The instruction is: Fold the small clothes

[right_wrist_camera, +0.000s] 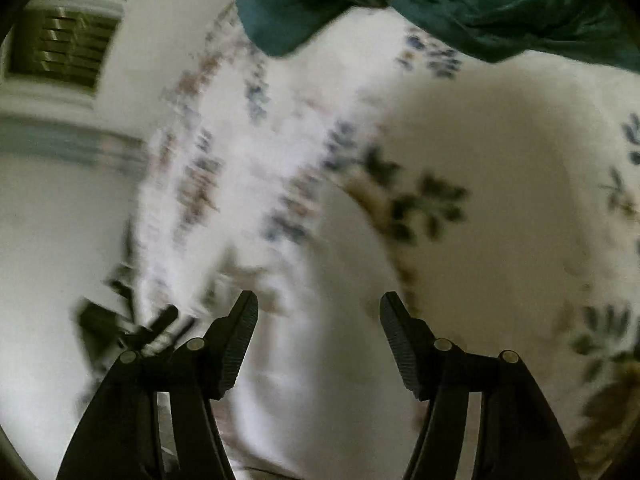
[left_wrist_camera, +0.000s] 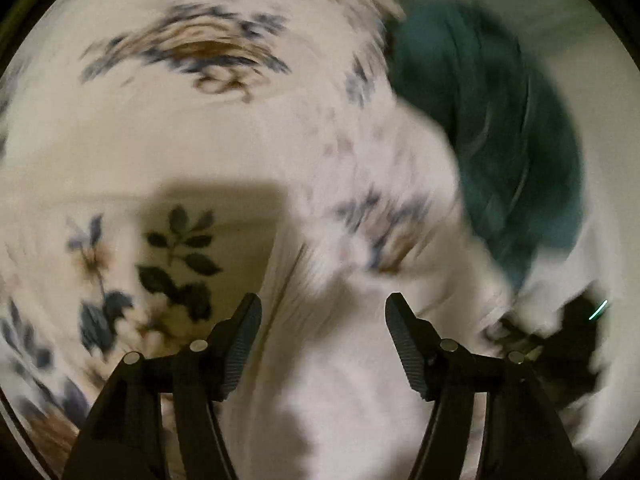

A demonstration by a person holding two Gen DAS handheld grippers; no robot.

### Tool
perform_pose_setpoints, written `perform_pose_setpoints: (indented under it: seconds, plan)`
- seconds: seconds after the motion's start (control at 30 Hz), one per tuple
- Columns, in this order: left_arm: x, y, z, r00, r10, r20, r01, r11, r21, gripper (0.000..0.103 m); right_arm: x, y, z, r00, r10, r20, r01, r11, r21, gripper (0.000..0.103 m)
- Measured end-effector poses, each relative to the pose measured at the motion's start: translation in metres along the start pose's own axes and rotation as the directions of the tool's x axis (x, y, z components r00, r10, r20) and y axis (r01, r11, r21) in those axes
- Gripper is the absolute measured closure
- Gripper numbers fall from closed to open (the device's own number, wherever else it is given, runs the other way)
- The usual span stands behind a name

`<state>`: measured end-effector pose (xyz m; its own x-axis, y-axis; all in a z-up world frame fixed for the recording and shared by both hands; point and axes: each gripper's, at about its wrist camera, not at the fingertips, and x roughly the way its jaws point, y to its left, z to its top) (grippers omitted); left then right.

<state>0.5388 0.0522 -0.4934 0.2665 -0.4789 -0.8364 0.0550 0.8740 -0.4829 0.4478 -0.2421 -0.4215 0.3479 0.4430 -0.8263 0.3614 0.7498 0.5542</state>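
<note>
White floral garment (left_wrist_camera: 360, 208) lies as a long strip running ahead of both open, empty hand-held grippers: left (left_wrist_camera: 323, 340), right (right_wrist_camera: 319, 336); teal cloth (right_wrist_camera: 440, 4) beyond.

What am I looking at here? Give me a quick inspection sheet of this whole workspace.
Surface: floral bedsheet, cream with dark leaf print.
Job's things: white floral garment, blurred, lying on the sheet in front of both grippers; teal garment bunched beyond it.
Clutter: nothing seen.
Grippers: left gripper open, nothing between its fingers; right gripper open, likewise nothing between them.
Cables: nothing seen.
Surroundings: slatted vent or shutter at upper left of the right wrist view; too blurred to tell more.
</note>
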Motion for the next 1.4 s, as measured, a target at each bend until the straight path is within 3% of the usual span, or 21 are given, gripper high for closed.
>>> perform_pose_setpoints:
  seconds: [0.07,0.1,0.13,0.17,0.3,0.4,0.6,0.7,0.83,0.87,0.9,0.93,0.97,1.0,1.03,1.1,1.13,1.17,1.2,1.27,1.4]
  plan:
    - [0.015,-0.015,-0.009,0.997,0.082,-0.015,-0.079,0.989,0.123,0.063,0.016,0.002,-0.010,0.998,-0.045,-0.036,0.043,0.997,-0.057,0.039]
    - [0.021,-0.019,-0.013,0.994,0.110,-0.019,-0.106,0.981,0.165,0.101,0.024,0.004,-0.013,0.997,-0.062,-0.049,0.058,0.995,-0.080,0.052]
    - [0.023,-0.021,-0.015,0.991,0.133,-0.015,-0.128,0.974,0.187,0.100,0.030,0.006,-0.016,0.996,-0.073,-0.056,0.067,0.993,-0.100,0.082]
    - [0.021,-0.020,-0.015,0.991,0.131,0.014,-0.131,0.973,0.188,0.100,0.037,0.010,-0.018,0.993,-0.100,-0.062,0.092,0.987,-0.129,0.098]
    - [-0.001,0.003,-0.002,0.990,0.095,0.105,-0.102,0.993,0.067,0.100,0.033,0.018,-0.016,0.984,-0.174,0.042,0.178,0.973,-0.147,0.100]
    - [-0.003,0.028,0.009,0.991,0.081,0.103,-0.079,0.997,-0.023,0.101,0.014,0.018,-0.007,0.973,-0.189,0.129,0.204,0.973,-0.107,0.100]
    - [0.003,0.044,0.034,0.988,0.100,0.119,-0.092,0.993,-0.072,0.103,-0.005,0.027,0.009,0.955,-0.207,0.211,0.229,0.970,-0.084,0.101]
    - [0.026,0.062,0.044,0.996,0.073,0.047,-0.067,0.991,-0.116,0.103,0.011,0.020,0.020,0.949,-0.255,0.184,0.270,0.961,-0.062,0.101]
    - [0.027,0.064,0.037,0.999,-0.042,-0.020,0.038,0.987,-0.159,0.098,0.056,0.003,0.026,0.947,-0.320,0.004,0.319,0.944,-0.082,0.099]
    - [0.024,0.062,0.034,0.998,-0.061,-0.022,0.057,0.986,-0.158,0.095,0.057,0.001,0.025,0.952,-0.306,-0.013,0.304,0.950,-0.075,0.098]
    - [0.019,0.060,0.030,0.996,-0.088,-0.016,0.084,0.985,-0.154,0.075,0.054,0.000,0.024,0.957,-0.291,-0.014,0.289,0.955,-0.068,0.095]
    - [0.016,0.059,0.026,0.994,-0.108,-0.010,0.105,0.983,-0.154,0.040,0.050,-0.001,0.023,0.960,-0.279,-0.010,0.278,0.958,-0.065,0.086]
    - [0.014,0.058,0.022,0.992,-0.124,-0.002,0.122,0.980,-0.159,0.030,0.044,-0.002,0.021,0.965,-0.263,-0.004,0.262,0.963,-0.058,0.077]
    - [0.015,0.056,0.018,0.991,-0.136,-0.001,0.135,0.978,-0.158,0.029,0.040,-0.004,0.020,0.968,-0.250,-0.002,0.250,0.967,-0.048,0.058]
    - [0.020,0.053,0.017,0.991,-0.135,-0.022,0.130,0.980,-0.148,0.029,0.036,-0.005,0.019,0.973,-0.231,-0.002,0.231,0.972,-0.035,0.052]
    - [0.034,0.041,0.014,0.994,-0.088,-0.066,0.082,0.993,-0.089,0.034,0.035,-0.007,0.020,0.981,-0.193,-0.020,0.193,0.981,-0.029,0.051]
    - [0.038,0.035,0.012,0.996,-0.064,-0.063,0.061,0.997,-0.053,0.073,0.039,-0.008,0.021,0.980,-0.195,-0.039,0.193,0.980,-0.037,0.051]
    - [0.043,0.028,0.010,0.997,-0.036,-0.068,0.036,0.999,-0.011,0.098,0.046,-0.008,0.023,0.978,-0.198,-0.070,0.195,0.980,-0.048,0.051]
    - [0.045,0.024,0.008,0.998,0.000,-0.067,0.001,1.000,0.014,0.097,0.055,-0.009,0.023,0.977,-0.186,-0.105,0.181,0.982,-0.050,0.053]
    - [0.033,0.022,0.006,1.000,0.009,0.002,-0.009,1.000,0.015,0.097,0.060,-0.010,0.021,0.984,-0.139,-0.111,0.135,0.990,-0.040,0.098]
    - [0.008,0.039,0.014,0.996,0.034,0.087,-0.029,0.998,-0.056,0.097,0.036,0.017,0.020,0.993,-0.118,0.024,0.120,0.982,-0.144,0.099]
